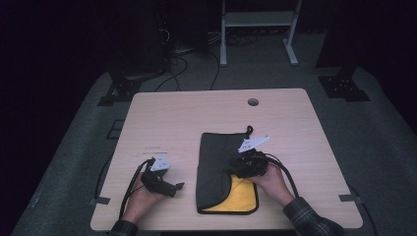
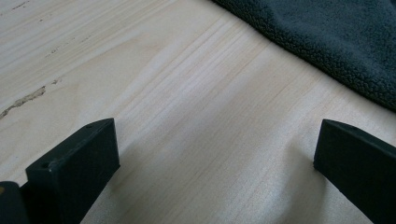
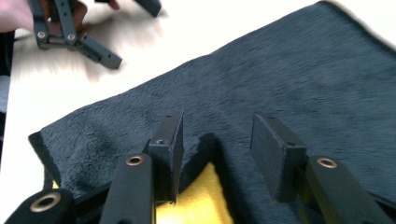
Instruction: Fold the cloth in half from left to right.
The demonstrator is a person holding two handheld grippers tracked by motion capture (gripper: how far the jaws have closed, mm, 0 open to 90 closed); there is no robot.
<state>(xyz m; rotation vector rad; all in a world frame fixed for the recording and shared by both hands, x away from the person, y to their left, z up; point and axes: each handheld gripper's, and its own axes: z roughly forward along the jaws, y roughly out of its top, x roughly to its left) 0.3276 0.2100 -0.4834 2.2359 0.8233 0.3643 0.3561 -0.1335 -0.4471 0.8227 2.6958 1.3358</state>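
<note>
High view: a dark grey cloth with a yellow underside lies on the table, its long axis running from the person's edge toward the far edge, a yellow corner exposed at the near right. The right hand-held gripper sits over the cloth's near right part, just above that yellow patch; the left hand-held gripper rests on bare wood to the cloth's left, near it but apart.

Left gripper view: the jaws stand wide with nothing between them, over bare table; the cloth's edge lies ahead and to one side.

Right gripper view: the jaws are partly open and straddle a raised fold of the grey cloth where it meets the yellow layer; the pads do not appear to press it yet. The right hand is the nearer one, so the fold is likely its to pinch.
</note>
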